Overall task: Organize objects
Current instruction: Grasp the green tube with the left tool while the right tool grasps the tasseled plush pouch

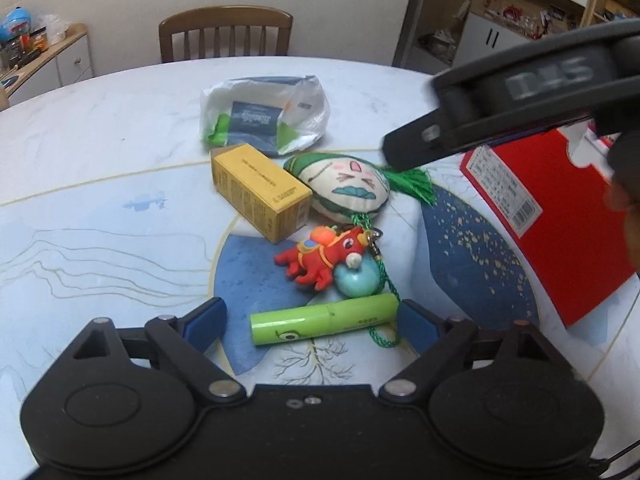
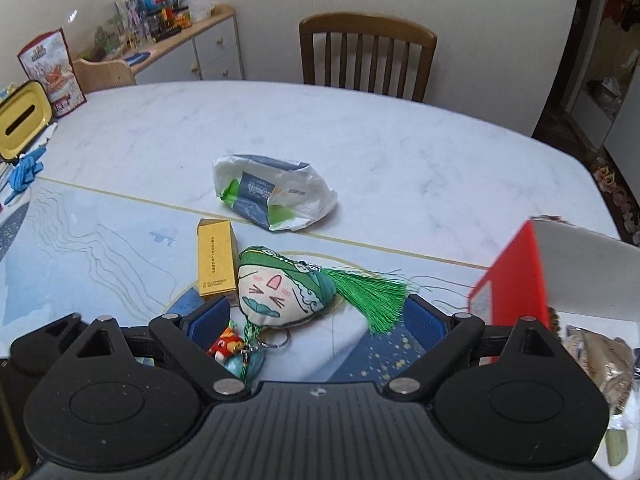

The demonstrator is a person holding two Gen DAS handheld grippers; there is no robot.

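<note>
Both grippers, left (image 1: 310, 320) and right (image 2: 318, 320), are spread wide, empty, near the round cloth face charm with green tassel (image 2: 280, 292); a yellow cardboard box (image 1: 260, 192) touches the charm.

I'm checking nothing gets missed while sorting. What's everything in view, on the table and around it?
green tube: 1, lime green, lying nearest, between the left gripper's fingers
horse figurine: 1, red, on a teal ball, behind the tube
face pouch: 1, cream and green with tassel, table centre
yellow box: 1, lying left of the pouch
plastic bag: 1, white, packets inside, behind the box
red box: 1, open, table's right
tin: 1, yellow, table's far left
chair: 1, brown wood, behind table
table: 1, white marble, blue mat
left gripper: open
right gripper: open, above the pouch
</note>
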